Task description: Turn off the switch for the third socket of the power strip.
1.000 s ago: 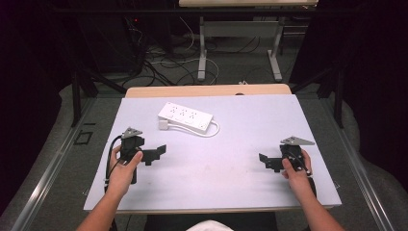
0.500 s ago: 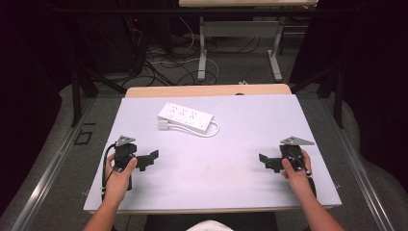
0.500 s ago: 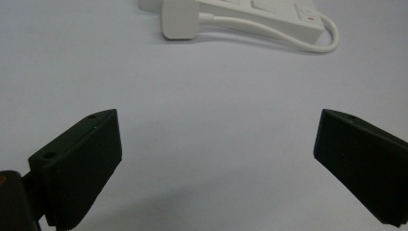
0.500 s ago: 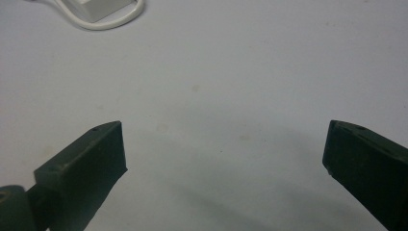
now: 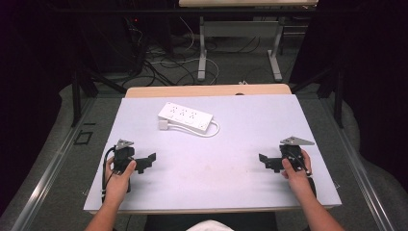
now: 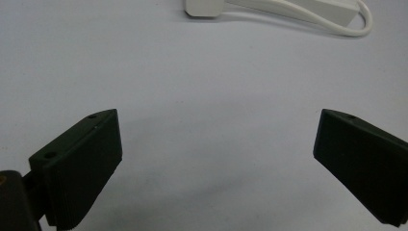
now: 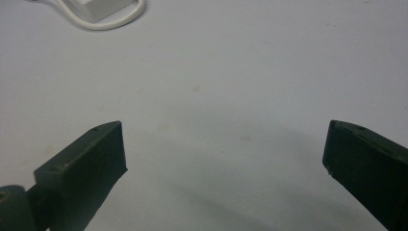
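White power strip (image 6: 308, 7) is cut off at the frame's top; both grippers' jaws gape apart.

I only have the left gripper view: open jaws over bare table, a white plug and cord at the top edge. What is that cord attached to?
Observer: A white power strip lying flat at the table's far middle.
Operator: Where is the right gripper?
Observer: The right gripper is near the table's right edge, jaws open, holding nothing.
Operator: Which gripper is nearer the strip?
Observer: The left gripper, by the high view.
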`<act>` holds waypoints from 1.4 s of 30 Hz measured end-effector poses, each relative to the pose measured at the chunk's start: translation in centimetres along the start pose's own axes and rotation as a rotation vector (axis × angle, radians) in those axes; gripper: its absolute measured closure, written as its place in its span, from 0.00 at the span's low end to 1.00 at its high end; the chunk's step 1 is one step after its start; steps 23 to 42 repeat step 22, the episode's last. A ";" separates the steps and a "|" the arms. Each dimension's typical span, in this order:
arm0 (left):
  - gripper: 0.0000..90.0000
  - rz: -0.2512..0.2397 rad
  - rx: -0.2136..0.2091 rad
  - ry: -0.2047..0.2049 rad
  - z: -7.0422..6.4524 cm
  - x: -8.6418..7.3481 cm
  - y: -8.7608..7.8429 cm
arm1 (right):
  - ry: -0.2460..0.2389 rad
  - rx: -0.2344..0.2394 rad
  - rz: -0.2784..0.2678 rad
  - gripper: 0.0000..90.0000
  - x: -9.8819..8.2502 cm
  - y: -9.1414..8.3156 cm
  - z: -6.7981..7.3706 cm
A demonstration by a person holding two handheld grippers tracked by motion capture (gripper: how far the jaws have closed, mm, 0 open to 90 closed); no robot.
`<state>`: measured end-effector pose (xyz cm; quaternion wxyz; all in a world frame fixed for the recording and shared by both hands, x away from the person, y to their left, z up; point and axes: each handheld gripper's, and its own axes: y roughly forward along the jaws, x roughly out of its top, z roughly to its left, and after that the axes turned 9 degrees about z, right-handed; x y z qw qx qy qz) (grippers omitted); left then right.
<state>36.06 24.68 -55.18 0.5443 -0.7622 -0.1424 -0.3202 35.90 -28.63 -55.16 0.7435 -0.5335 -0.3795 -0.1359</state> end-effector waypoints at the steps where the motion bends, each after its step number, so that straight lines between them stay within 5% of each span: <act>1: 0.04 0.001 0.003 0.006 0.1 -0.1 0.0 | 0.008 0.003 0.001 0.01 0.0 0.0 0.1; 42: 0.04 0.006 0.024 -0.011 0.7 -0.5 0.1 | 0.011 0.004 0.001 0.01 0.0 0.0 0.0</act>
